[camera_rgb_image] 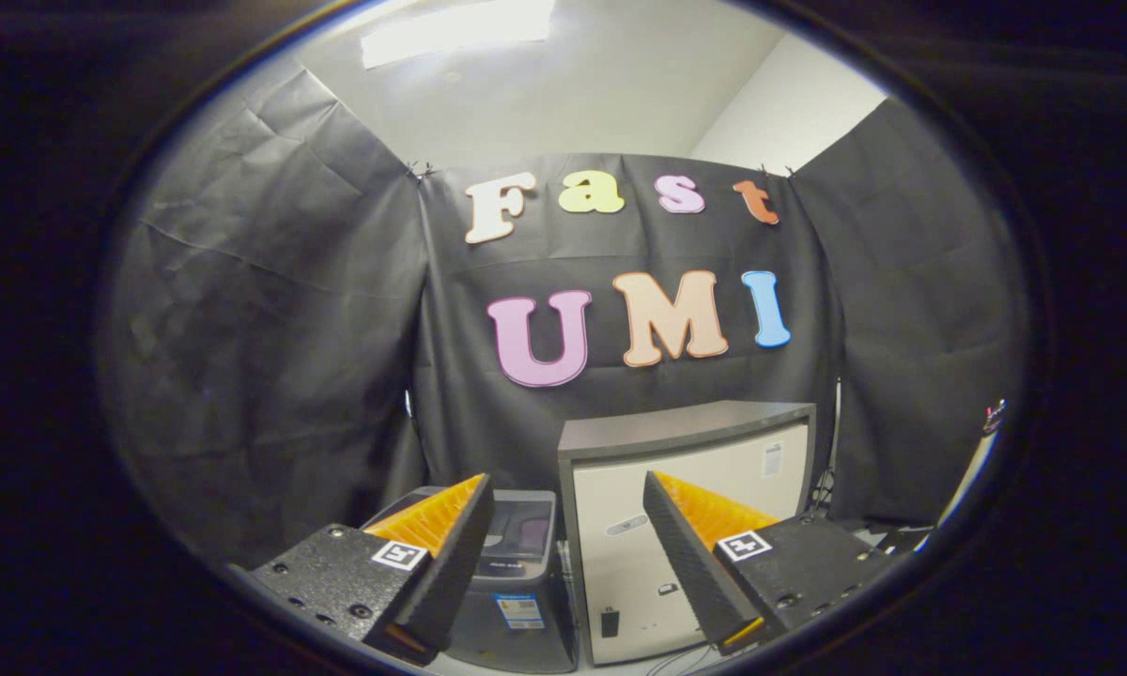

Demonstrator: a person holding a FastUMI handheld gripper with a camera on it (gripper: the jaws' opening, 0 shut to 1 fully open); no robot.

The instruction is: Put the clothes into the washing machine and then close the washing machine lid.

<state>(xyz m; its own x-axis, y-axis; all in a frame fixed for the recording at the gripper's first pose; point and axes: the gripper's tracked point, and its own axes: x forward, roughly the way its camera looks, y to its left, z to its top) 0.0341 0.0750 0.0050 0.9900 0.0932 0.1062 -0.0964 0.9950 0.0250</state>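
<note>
Holding my jaws (563, 526) wide apart with nothing between them, I see the washer (512, 582) just beyond them, lid down, beside a white cabinet (686, 469).

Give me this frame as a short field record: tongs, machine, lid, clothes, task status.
tongs: open, nothing between the fingers, held up facing the booth wall
left finger: in front of the washing machine
right finger: in front of the cabinet
washing machine: small grey top-loader, low, just beyond the fingers, left of the cabinet
lid: looks closed, dark translucent top
cabinet: white front, grey top, right of the machine, touching or nearly so
clothes: none identifiable here
task status: no garment gripped, loading not yet begun
</note>
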